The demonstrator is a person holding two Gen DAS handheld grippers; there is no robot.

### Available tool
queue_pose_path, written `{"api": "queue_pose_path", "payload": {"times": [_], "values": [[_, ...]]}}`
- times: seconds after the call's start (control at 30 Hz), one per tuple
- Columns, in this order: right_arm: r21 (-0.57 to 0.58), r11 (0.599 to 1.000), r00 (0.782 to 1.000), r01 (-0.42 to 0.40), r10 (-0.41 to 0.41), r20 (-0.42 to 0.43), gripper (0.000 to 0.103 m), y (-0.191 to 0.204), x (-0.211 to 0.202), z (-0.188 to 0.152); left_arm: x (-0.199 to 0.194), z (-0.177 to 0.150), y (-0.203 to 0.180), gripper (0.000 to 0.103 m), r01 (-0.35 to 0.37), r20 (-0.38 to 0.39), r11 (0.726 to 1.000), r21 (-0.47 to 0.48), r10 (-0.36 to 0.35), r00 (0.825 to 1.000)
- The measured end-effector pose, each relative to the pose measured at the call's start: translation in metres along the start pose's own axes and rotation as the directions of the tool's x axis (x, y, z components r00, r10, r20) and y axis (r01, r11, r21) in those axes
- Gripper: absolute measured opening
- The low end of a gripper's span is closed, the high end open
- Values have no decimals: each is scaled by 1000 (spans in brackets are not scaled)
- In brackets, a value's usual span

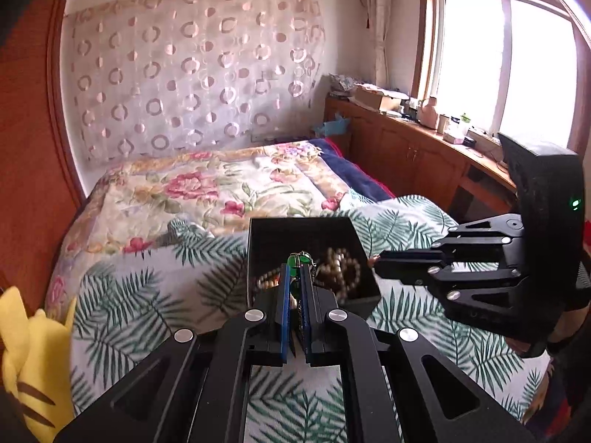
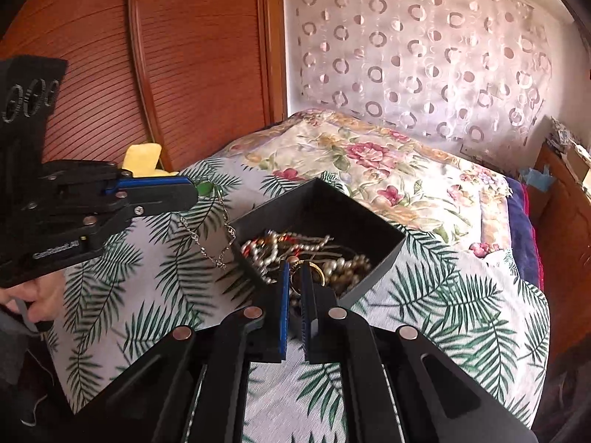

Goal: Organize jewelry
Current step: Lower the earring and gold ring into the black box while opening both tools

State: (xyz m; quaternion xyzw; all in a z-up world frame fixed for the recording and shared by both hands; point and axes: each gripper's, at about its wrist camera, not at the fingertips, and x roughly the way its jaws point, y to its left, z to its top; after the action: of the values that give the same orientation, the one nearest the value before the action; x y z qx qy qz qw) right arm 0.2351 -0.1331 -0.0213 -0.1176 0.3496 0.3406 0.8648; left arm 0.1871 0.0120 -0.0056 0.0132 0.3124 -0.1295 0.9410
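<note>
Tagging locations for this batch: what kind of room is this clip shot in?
Most likely a home bedroom: a bed with a floral quilt, a wooden cabinet along the window, and a plush toy beside the bed.

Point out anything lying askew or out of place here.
The black open box holds a tangled heap of pearl and gold jewelry. The left gripper pinches a green-pendant silver chain, which dangles outside the box.

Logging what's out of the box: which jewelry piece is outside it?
The silver chain with the green pendant, hanging from the left tool beside the black box; the pearls lie inside.
</note>
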Motion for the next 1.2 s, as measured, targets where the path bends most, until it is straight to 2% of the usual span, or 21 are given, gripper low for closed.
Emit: {"api": "queue_pose_path", "payload": {"times": [0.23, 0.47, 0.53, 0.63, 0.97, 1.0, 1.07, 1.1, 1.13, 1.2], "values": [[45, 999, 999, 6, -4, -50, 8, -13, 22, 12, 15, 22, -6, 4, -18, -6, 1000, 22, 18, 1000], [69, 998, 998, -3, 7, -55, 8, -25, 23, 14, 40, 36, -9, 4, -10, -26, 1000, 14, 10, 1000], [84, 996, 998, -18, 23, -57, 11, -29, 23, 15, 47, 37, -10, 4, -13, -32, 1000, 16, 13, 999], [92, 995, 998, -24, 29, -57, 28, -31, 25, 16, 56, 39, -9, 4, -22, -40, 1000, 11, 22, 999], [87, 996, 999, 14, -11, -36, 28, -33, 14, 6, 75, 40, -9, 5, -51, -56, 999, 10, 51, 997], [89, 996, 999, 17, -14, -31, 28, -33, 12, 5, 75, 39, -8, 8, -53, -53, 999, 8, 53, 997], [97, 995, 999, 29, -28, -15, 28, -33, 6, 2, 74, 35, -8, 30, -57, -52, 998, 4, 58, 997], [107, 994, 999, 37, -36, -6, 28, -33, 3, -1, 73, 33, -8, 52, -65, -48, 998, 4, 66, 997], [118, 992, 999, 51, -52, 2, 28, -34, 0, -2, 70, 30, -8, 59, -84, -36, 996, 1, 84, 996], [142, 987, 997, 73, -76, 18, 28, -34, -7, -6, 64, 23, -7, 62, -102, -27, 995, -8, 101, 994]]}}
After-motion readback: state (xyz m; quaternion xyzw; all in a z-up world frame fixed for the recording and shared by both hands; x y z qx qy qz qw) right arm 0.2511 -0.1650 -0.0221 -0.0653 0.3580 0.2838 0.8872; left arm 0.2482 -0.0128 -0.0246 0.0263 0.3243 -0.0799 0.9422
